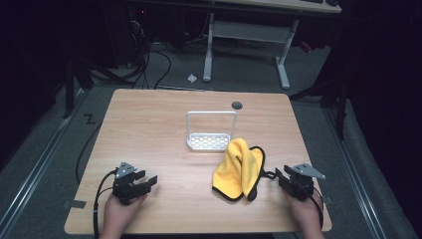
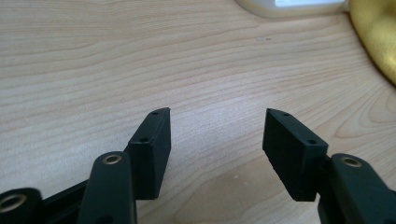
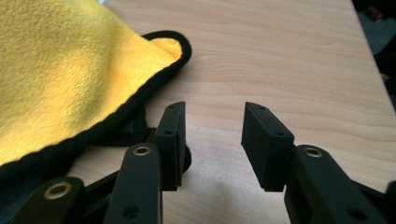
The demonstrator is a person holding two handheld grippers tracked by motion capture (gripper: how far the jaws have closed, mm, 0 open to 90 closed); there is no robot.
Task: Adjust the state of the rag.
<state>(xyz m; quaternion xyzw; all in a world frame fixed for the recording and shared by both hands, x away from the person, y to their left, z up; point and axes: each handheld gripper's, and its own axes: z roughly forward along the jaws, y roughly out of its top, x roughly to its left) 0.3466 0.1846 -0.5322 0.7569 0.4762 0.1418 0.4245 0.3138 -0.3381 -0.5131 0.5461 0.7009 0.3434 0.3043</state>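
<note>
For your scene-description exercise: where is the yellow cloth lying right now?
In the high view, the yellow cloth lies crumpled on the table's right half, just in front of the white rack, with the right gripper beside it.

Just left of your right gripper lies a bright yellow cloth with a thin black edging; your right gripper view shows its fleecy yellow face. Both grippers are matte black, with brass-coloured rings at the jaw pivots and a grey plate on top. Ahead and to the right of your left gripper stands a white rack. Under both, the table is pale wood with wavy grain, marked by one dark grey round spot.
</note>
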